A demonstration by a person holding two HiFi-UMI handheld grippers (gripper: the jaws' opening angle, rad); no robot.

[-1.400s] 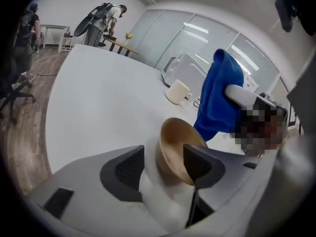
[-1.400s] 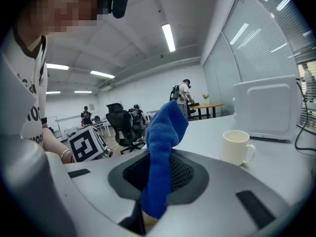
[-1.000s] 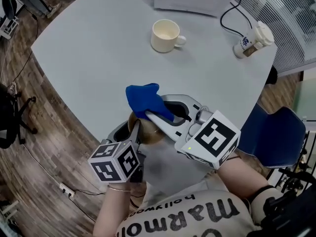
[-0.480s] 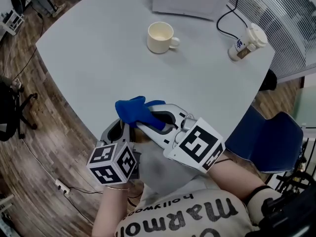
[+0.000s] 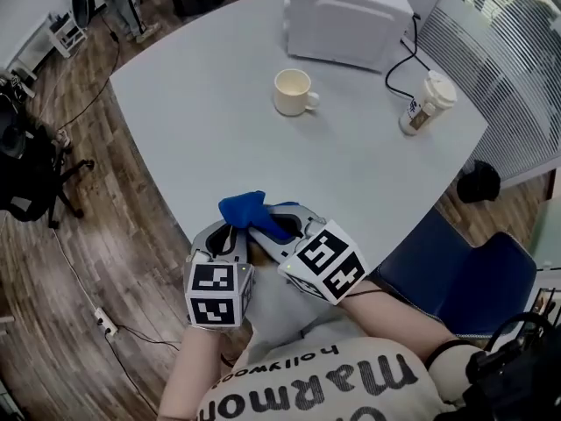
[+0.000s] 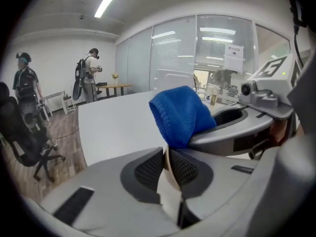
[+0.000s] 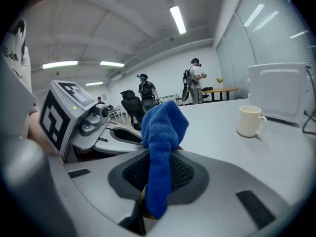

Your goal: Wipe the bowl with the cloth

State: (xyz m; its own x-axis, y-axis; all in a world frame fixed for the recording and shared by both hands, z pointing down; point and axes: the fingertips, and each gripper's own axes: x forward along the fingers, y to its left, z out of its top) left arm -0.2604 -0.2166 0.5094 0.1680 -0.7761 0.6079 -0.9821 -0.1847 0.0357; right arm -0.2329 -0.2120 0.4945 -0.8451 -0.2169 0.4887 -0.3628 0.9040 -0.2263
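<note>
Bowl [image 6: 168, 174] looks rigid, slick; left hand-held gripper [image 6: 166, 158] pinches its rim, jaws just eased slightly. Right hand-held gripper [image 7: 158, 173] clamps limp cloth [image 7: 160, 127].

Both grippers met at the near edge of the grey table [image 5: 202, 130]. The blue cloth [image 5: 248, 210] sat bunched at the tip of the right gripper [image 5: 263, 228]. The left gripper [image 5: 230, 235], its jaws just closing, was on the barely visible bowl [image 5: 259, 251]. A mug [image 5: 291, 91], a lidded cup [image 5: 427, 102] and a white box [image 5: 351, 16] were well apart from them.
</note>
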